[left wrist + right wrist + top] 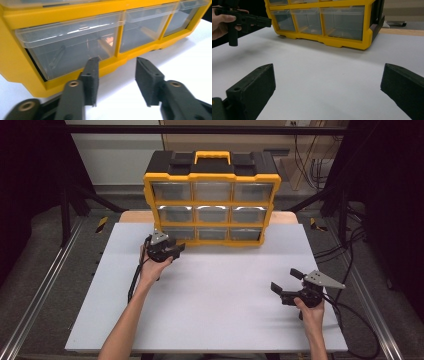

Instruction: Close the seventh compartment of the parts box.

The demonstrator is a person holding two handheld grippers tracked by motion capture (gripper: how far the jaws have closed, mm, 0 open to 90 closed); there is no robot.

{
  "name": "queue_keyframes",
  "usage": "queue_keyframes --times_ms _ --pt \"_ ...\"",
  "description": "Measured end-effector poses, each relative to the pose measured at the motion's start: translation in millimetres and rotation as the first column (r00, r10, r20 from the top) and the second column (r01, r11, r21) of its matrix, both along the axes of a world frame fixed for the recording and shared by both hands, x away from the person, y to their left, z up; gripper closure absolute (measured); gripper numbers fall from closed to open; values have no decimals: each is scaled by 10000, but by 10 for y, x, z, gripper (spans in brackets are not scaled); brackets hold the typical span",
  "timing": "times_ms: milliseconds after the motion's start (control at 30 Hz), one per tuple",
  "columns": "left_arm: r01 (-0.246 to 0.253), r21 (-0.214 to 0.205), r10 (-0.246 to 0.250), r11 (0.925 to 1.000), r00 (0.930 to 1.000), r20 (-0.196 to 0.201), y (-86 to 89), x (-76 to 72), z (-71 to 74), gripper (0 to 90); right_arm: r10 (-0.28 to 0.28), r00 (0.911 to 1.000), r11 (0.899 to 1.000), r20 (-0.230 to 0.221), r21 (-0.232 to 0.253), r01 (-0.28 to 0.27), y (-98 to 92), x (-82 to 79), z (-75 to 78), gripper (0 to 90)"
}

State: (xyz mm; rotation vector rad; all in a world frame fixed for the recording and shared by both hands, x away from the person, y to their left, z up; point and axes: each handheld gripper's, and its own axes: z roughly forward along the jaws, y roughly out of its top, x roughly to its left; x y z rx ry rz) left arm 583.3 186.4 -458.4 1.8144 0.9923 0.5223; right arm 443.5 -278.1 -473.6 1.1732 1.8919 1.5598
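The yellow organizer (212, 200) stands at 12 o'clock on the white table (210, 310). The left gripper (116, 82) has its jaws apart with nothing between them, just before the bottom-left drawer (70, 52) — approach it level and centred. The right gripper (286, 282) rests at 4 o'clock, jaws wide apart, holding nothing — better to keep it away.

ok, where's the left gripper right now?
High view: the left gripper is at the table's left, just in front of the yellow drawer cabinet, by its bottom-left drawer, jaws open.
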Motion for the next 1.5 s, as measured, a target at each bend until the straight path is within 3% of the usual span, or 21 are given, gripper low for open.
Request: queue_keyframes --times_ms 333,667,933,1100,1500 --pt "614 -506 -613 9968 9981 34 43 -217 53 255 -1 10000 10000 45 51 1 -11 0 10 4" --pt "1022 -809 -1009 9915 9947 199 93 -457 52 94 -49 10000 10000 86 24 49 -16 -1 13 3" --pt "1251 -1099 -1235 9860 9921 213 166 -625 33 61 -61 9999 10000 99 6 61 -18 -2 14 3" --pt "1130 -1403 -1078 9836 9932 446 249 -704 13 50 -77 9999 10000 93 17 77 -18 -5 16 3" --pt "990 -1589 -892 9823 9937 676 517 -880 -97 33 -86 9999 10000 79 -19 86 -20 -10 17 3"
